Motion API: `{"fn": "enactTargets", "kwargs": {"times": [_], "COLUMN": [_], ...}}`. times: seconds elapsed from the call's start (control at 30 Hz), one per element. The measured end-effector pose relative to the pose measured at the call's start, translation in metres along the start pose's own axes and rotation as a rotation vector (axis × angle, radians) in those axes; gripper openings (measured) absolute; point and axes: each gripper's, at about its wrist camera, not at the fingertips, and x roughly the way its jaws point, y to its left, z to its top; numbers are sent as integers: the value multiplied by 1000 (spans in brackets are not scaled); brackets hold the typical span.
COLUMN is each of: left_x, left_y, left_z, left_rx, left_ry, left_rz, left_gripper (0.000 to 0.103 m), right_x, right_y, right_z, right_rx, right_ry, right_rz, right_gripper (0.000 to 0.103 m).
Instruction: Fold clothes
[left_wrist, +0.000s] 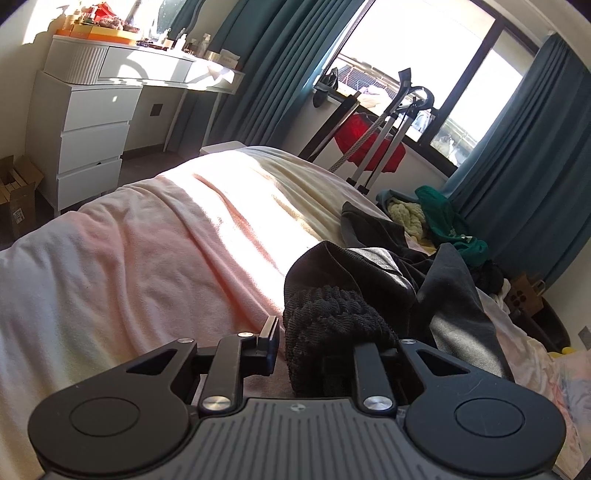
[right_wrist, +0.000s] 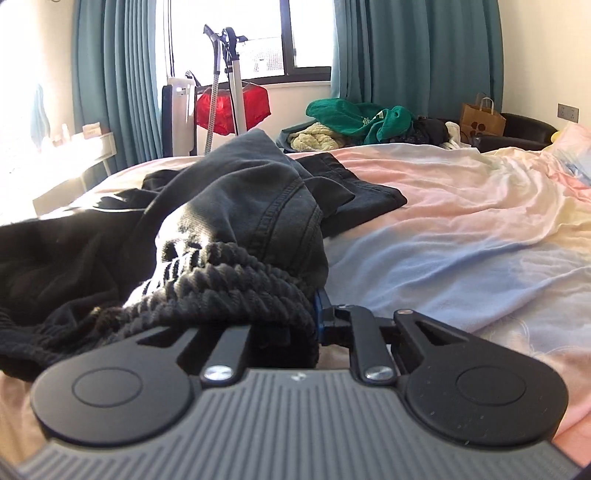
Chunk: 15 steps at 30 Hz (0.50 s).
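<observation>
A dark grey pair of trousers with a black ribbed elastic waistband (left_wrist: 332, 317) lies bunched on the bed (left_wrist: 147, 251). My left gripper (left_wrist: 317, 343) has the waistband between its jaws; the left finger (left_wrist: 269, 339) shows, the right one is hidden by cloth. In the right wrist view the same waistband (right_wrist: 229, 288) fills my right gripper (right_wrist: 295, 325); the blue-padded right finger (right_wrist: 321, 317) presses against it and the left finger is covered. The trouser legs (right_wrist: 258, 184) trail away across the bed (right_wrist: 461, 221).
A pile of clothes, green (right_wrist: 354, 118) and cream, lies at the far side of the bed. A garment steamer stand (right_wrist: 229, 81) with a red garment stands by the window. A white dresser (left_wrist: 92, 122) stands left of the bed. A paper bag (right_wrist: 480, 118) sits far right.
</observation>
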Motion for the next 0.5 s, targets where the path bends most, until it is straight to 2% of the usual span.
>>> {"fn": "enactTargets", "kwargs": {"times": [0.2, 0.27, 0.4, 0.47, 0.5], "left_x": [-6, -5, -5, -6, -8], "left_y": [11, 15, 24, 27, 27], "left_z": [5, 4, -1, -6, -9], "left_rx": [-52, -63, -84, -89, -86], "left_ry": [-1, 6, 37, 56, 64], "left_rz": [-12, -3, 12, 19, 21], "left_gripper": [21, 21, 22, 33, 34], "right_x": [-78, -96, -99, -88, -82], "right_y": [3, 4, 5, 10, 11], "right_z": [10, 5, -15, -24, -28], "right_rx": [-27, -22, -9, -28, -33], "right_ry": [-62, -54, 53, 98, 117], "right_rz": [36, 44, 54, 17, -13], "right_gripper": [14, 14, 14, 14, 14]}}
